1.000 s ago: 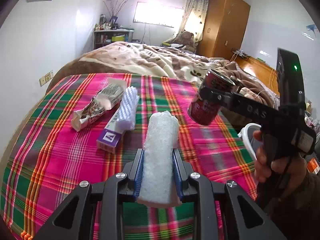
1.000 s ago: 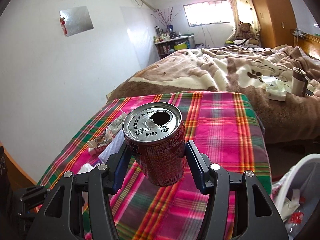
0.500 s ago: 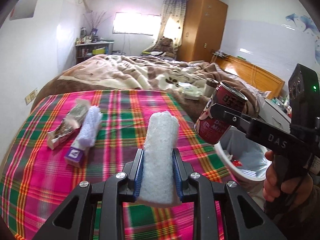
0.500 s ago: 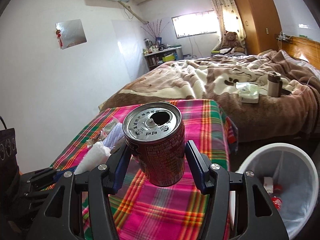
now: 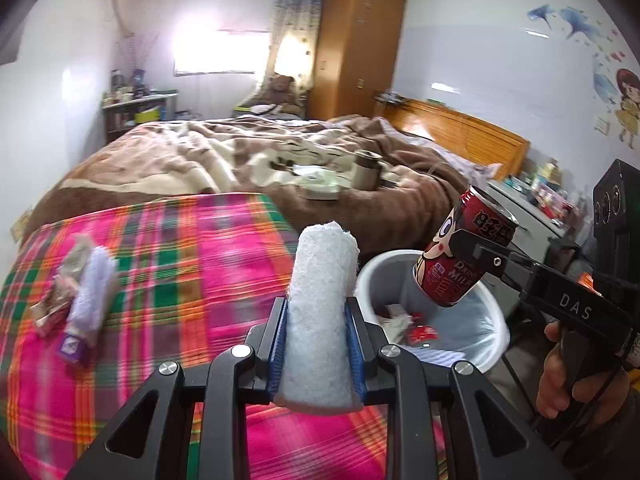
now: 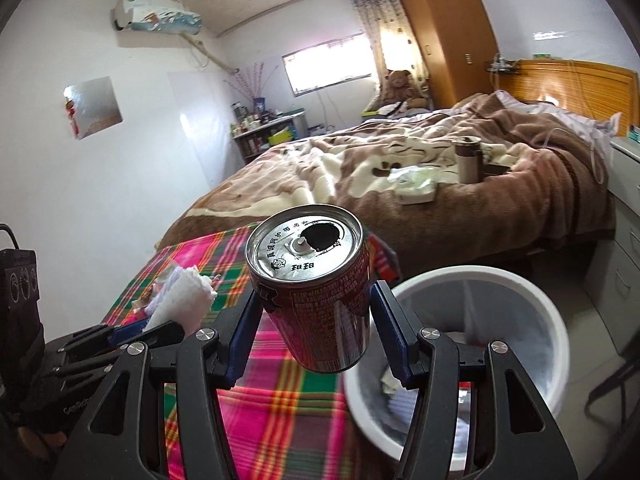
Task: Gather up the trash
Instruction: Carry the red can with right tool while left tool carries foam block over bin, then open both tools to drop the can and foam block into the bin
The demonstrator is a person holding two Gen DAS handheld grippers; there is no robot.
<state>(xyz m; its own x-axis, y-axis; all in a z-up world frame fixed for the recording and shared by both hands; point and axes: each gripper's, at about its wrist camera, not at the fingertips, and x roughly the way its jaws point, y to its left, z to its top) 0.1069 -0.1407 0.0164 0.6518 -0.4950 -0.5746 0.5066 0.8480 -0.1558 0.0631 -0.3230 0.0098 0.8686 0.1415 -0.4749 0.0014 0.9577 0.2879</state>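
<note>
Left wrist view is showing the left gripper (image 5: 316, 344) squeezing a rolled white tissue (image 5: 320, 308) between its blue pads, the roll standing up out of the jaws above a plaid cloth (image 5: 180, 248). On that cloth, to the left, a crumpled wrapper (image 5: 60, 280) and a purple-and-white packet (image 5: 86, 304) are lying side by side, touching. To the right, the right gripper (image 5: 460, 252) is clamping a red can (image 5: 460, 256), tilted, over the mouth of a white bin (image 5: 492, 312) that is holding some scraps. A hand (image 5: 576, 376) is gripping its handle. Right wrist view is showing the same can (image 6: 316, 292) pinched at its sides, its opened top facing the camera, with the bin (image 6: 532, 300) just beyond and to the right. A bed (image 6: 400, 168) with a brown blanket is lying behind.
</note>
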